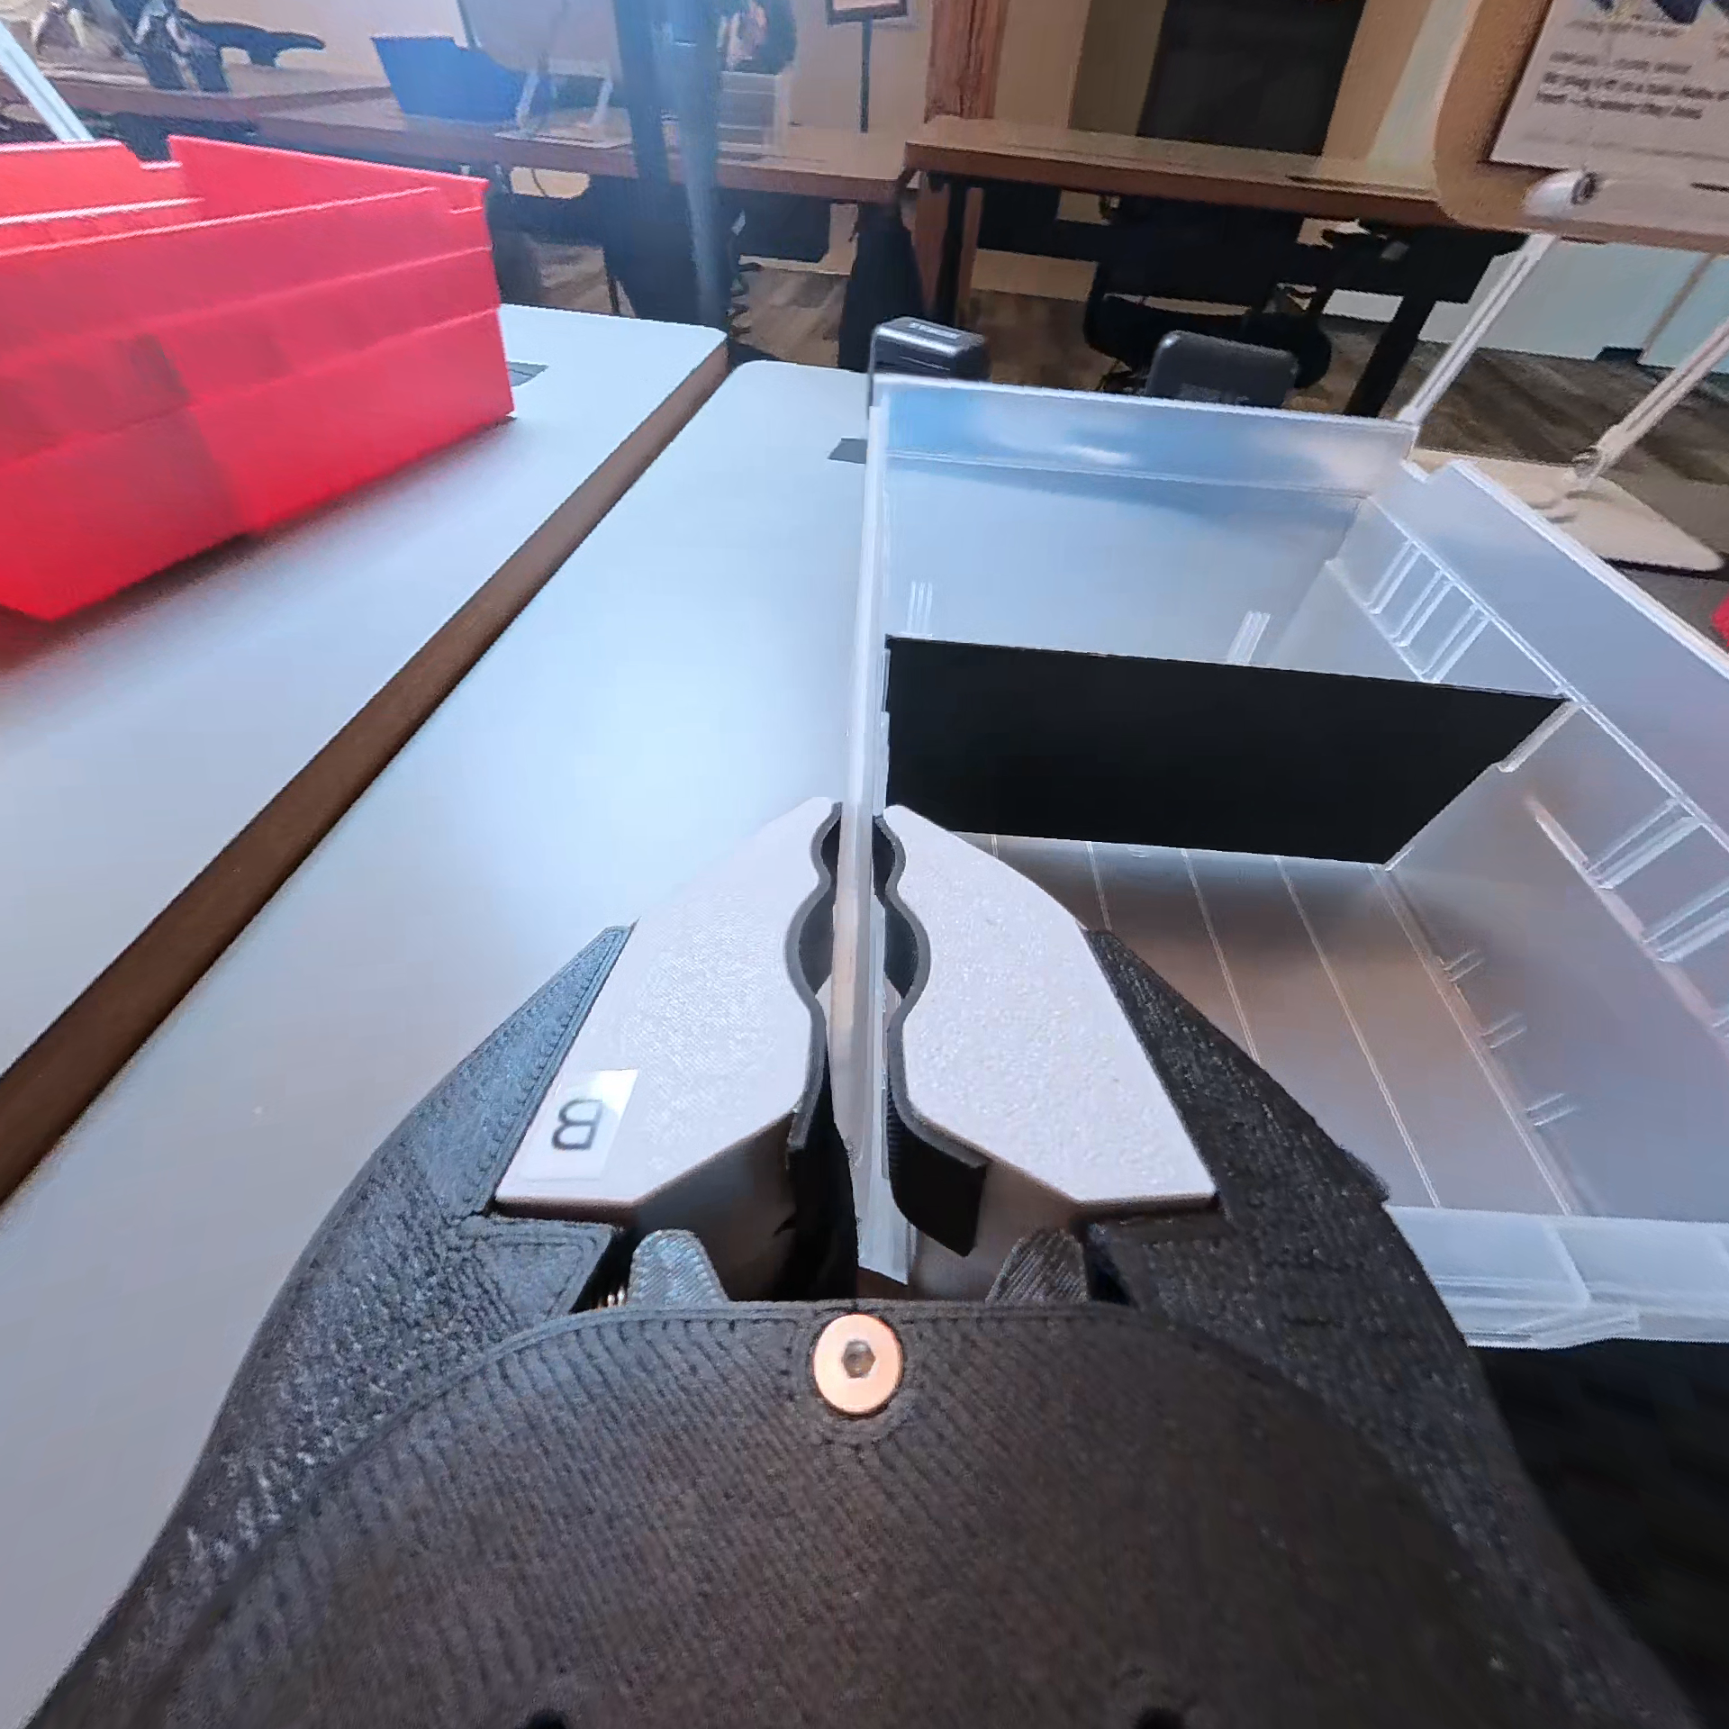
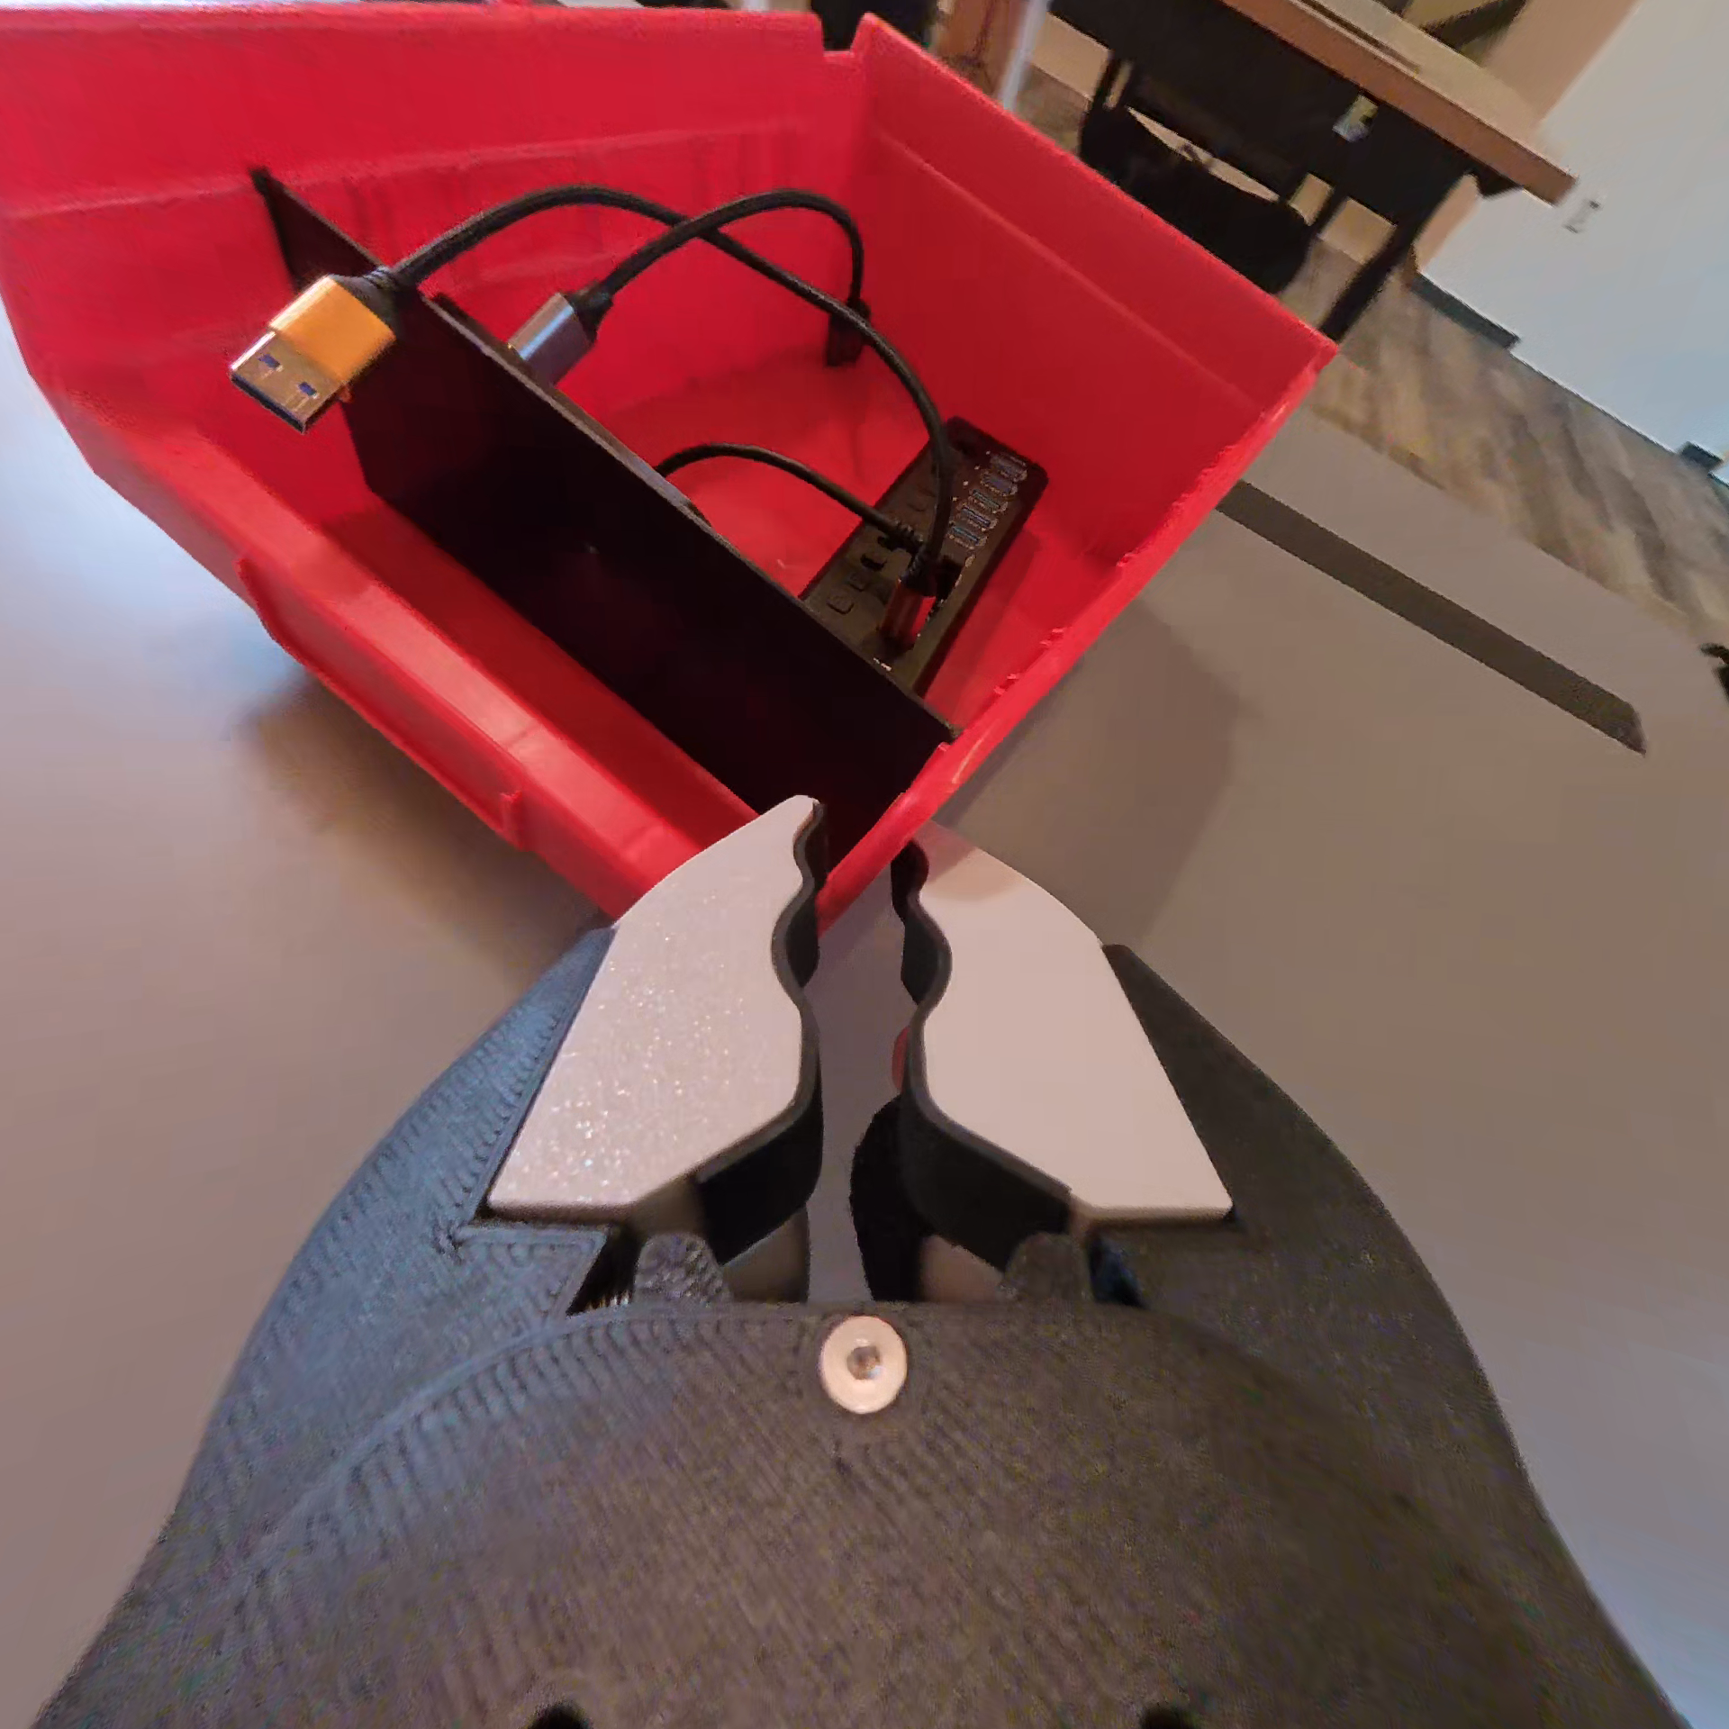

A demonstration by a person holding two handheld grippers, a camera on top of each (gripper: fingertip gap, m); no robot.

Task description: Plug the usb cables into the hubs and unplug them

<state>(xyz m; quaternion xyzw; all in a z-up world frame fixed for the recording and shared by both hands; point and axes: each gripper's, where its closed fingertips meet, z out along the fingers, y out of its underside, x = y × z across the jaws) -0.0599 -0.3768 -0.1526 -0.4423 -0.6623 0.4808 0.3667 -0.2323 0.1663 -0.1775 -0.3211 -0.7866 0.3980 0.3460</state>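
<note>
The left gripper (image 1: pixel 856 842) is clamped on the side wall of a clear bin (image 1: pixel 1169 524) on the table (image 1: pixel 580 748), a black divider (image 1: pixel 1188 758) just ahead. The right gripper (image 2: pixel 856 842), jaws slightly apart, straddles the near corner of a red bin (image 2: pixel 1076 309). Inside it, beyond the gripper, lies the hub (image 2: pixel 936 543) with cables plugged in; an orange plug (image 2: pixel 318 351) hangs over that bin's divider (image 2: pixel 608 561).

The clear bin (image 1: pixel 1216 524) is frosted, translucent plastic, its divider (image 1: pixel 1169 748) matt black. The left gripper (image 1: pixel 856 833) has ridged black printed plastic and grainy grey fingers. At 11 o'clock of the right gripper (image 2: pixel 856 842), the red bin (image 2: pixel 1076 309) – smooth plastic – holds braided cables (image 2: pixel 748 215) and a shiny metal plug (image 2: pixel 276 374).
</note>
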